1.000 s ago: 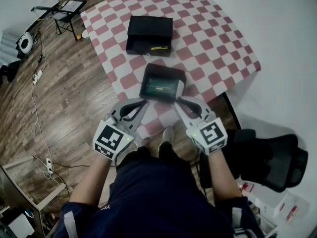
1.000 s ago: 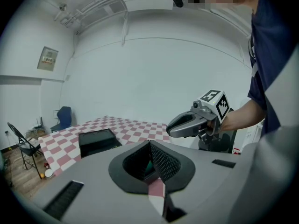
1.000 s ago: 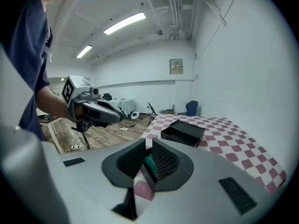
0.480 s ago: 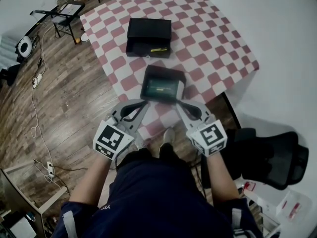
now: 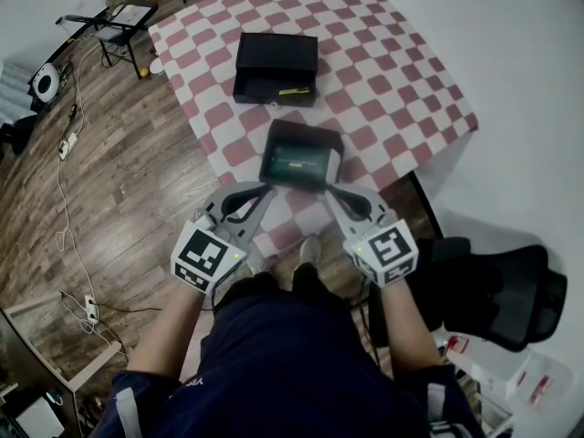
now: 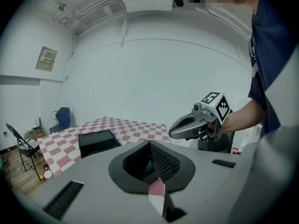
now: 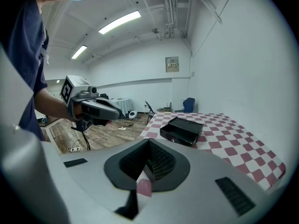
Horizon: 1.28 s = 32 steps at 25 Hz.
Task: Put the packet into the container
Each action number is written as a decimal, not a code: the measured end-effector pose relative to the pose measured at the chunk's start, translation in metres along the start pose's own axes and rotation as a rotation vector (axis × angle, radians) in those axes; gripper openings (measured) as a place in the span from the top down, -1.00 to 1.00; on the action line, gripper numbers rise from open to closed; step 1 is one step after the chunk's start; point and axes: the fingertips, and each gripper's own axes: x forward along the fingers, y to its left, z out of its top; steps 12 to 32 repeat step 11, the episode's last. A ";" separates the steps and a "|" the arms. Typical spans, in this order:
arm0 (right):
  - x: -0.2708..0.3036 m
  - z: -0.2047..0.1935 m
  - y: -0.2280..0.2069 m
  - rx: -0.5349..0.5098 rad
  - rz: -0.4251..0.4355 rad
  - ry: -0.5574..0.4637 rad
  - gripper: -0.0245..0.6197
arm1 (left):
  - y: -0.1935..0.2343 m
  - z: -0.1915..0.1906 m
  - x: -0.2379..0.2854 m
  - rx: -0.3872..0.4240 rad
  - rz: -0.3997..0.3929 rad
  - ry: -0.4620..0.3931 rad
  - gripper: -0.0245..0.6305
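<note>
Flanking the open black rectangular box: left gripper at its near-left corner, right gripper at its near-right — equally near, both with jaws pressed together. Flat green packet lies inside the box, long axis crosswise.

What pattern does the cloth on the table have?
The cloth has a check of red and white squares. The head view shows it best.

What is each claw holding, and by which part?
Both the left claw and the right claw grip the near container, with the green packet inside, by its near wall, one at each corner.
</note>
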 end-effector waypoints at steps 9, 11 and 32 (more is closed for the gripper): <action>0.003 0.000 -0.005 -0.006 -0.003 0.015 0.87 | 0.002 -0.002 0.004 -0.010 0.009 -0.001 0.85; 0.003 0.000 -0.006 -0.002 0.000 0.017 0.87 | 0.003 -0.002 0.005 -0.012 0.011 0.001 0.85; 0.003 0.000 -0.006 -0.002 0.000 0.017 0.87 | 0.003 -0.002 0.005 -0.012 0.011 0.001 0.85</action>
